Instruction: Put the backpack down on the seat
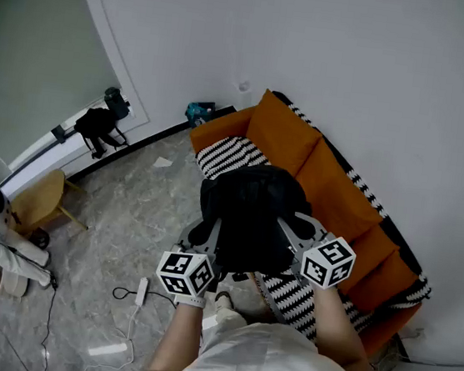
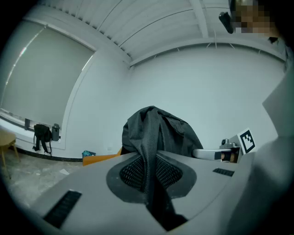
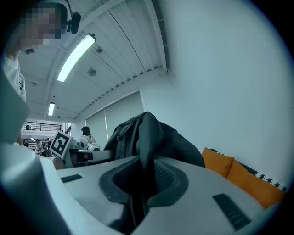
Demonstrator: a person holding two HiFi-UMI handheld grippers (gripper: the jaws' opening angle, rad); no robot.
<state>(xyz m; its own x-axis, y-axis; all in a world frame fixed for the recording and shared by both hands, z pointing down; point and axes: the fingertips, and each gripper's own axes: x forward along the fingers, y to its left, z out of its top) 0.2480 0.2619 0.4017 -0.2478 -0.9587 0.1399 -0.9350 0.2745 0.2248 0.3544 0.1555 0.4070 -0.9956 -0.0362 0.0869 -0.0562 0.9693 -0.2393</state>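
A black backpack [image 1: 250, 212] hangs in the air over the front of an orange sofa [image 1: 340, 190], held up by both grippers. My left gripper [image 1: 212, 241] is shut on a mesh shoulder strap [image 2: 148, 160] that runs down between its jaws. My right gripper [image 1: 293, 234] is shut on another strap [image 3: 143, 153] of the backpack [image 3: 151, 135]. In the left gripper view the backpack [image 2: 158, 133] bulges above the jaws, with the right gripper's marker cube [image 2: 245, 140] behind it. The sofa seat [image 1: 290, 297] carries a black-and-white striped cover.
A striped cushion [image 1: 227, 155] lies at the sofa's left end. A wooden chair [image 1: 41, 199] stands by the window at left. A power strip with its cable [image 1: 139, 291] lies on the marble floor. The white wall runs behind the sofa.
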